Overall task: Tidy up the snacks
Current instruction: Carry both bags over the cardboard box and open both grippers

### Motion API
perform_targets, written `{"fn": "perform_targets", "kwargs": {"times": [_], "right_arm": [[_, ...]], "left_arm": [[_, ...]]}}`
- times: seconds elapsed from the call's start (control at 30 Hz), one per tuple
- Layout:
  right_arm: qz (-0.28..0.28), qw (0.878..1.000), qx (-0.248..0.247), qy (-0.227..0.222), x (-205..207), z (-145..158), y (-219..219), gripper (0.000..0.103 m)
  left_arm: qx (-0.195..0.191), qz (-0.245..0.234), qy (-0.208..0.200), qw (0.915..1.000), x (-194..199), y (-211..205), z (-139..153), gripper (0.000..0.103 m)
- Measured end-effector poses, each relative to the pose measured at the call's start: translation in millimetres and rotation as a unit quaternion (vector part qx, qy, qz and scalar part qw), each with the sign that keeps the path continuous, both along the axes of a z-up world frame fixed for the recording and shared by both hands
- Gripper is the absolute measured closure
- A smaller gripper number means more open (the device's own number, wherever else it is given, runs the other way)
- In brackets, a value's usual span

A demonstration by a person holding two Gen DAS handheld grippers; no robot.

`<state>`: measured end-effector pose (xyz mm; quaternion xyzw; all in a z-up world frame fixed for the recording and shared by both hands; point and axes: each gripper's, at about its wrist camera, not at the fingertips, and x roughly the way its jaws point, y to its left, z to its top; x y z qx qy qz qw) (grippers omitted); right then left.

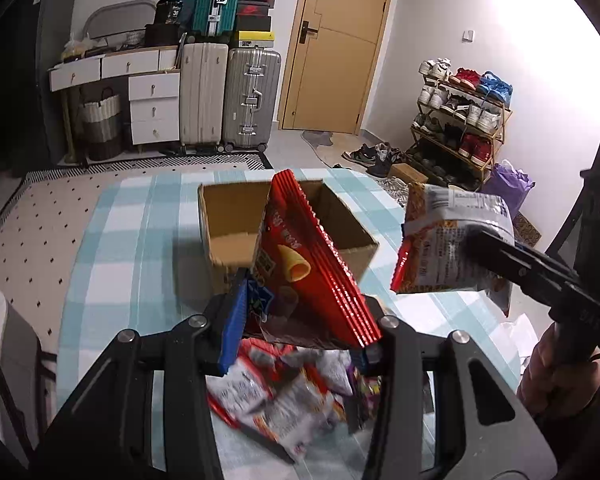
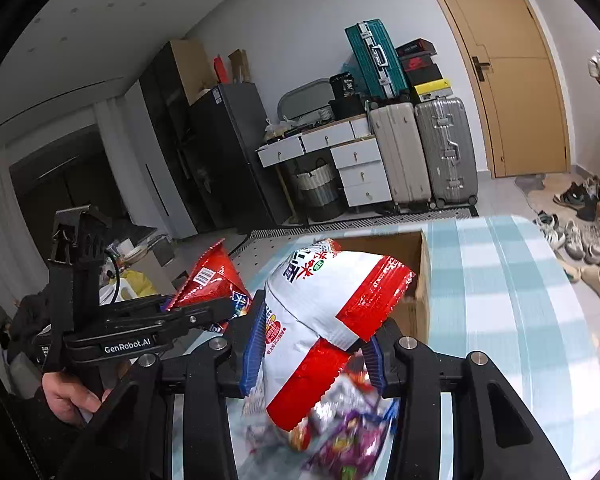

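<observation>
My left gripper (image 1: pixel 300 328) is shut on a red snack bag (image 1: pixel 308 268) with a corn-cone picture, held in the air in front of an open cardboard box (image 1: pixel 356 236). In the right wrist view my right gripper (image 2: pixel 312 344) is shut on a white and red snack bag (image 2: pixel 320 312), also lifted above the table. Each view shows the other gripper from the side: the right gripper (image 1: pixel 476 248) with its bag (image 1: pixel 452 240) at the right, the left gripper (image 2: pixel 224 308) with the red bag (image 2: pixel 212 276) at the left. A pile of small snack packs (image 1: pixel 284 396) lies below, blurred.
The table wears a blue and white checked cloth (image 1: pixel 132 240). The box (image 2: pixel 416 264) stands at its far side. Beyond are suitcases (image 1: pixel 228 100), a white drawer unit (image 1: pixel 152 100), a wooden door (image 1: pixel 340 44) and a shoe rack (image 1: pixel 460 120). A hand (image 2: pixel 68 396) holds the left gripper's handle.
</observation>
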<state>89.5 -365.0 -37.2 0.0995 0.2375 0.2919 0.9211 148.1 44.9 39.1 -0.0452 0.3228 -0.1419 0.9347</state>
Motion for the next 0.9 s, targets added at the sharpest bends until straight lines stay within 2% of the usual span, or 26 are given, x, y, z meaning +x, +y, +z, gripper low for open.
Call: {"fn": "perform_targets", "kwargs": {"times": [0.23,0.43,0.7,0.9], "right_arm": [[0.004,1.0,-0.006,0.0,42.8,17.5,9.8,0.061],[0.003,1.0,-0.004,0.01,81.5,22.7,11.7,0.061],[0.001,1.0,-0.014,0.023,133.8,17.9,12.6,0.06],[0.004,0.999,-0.035,0.041,170.8,0.0,22.9,0.06]], "left_arm": [[0.008,-0.003,0.003,1.0,51.7,-6.2,16.9,0.063],[0.016,-0.004,0.01,0.9998,95.7,-10.9,17.5,0.063],[0.02,-0.006,0.034,0.9992,148.4,-11.4,-1.2,0.063],[0.031,-0.008,0.046,0.9984,180.0,-14.2,-24.1,0.063]]}}
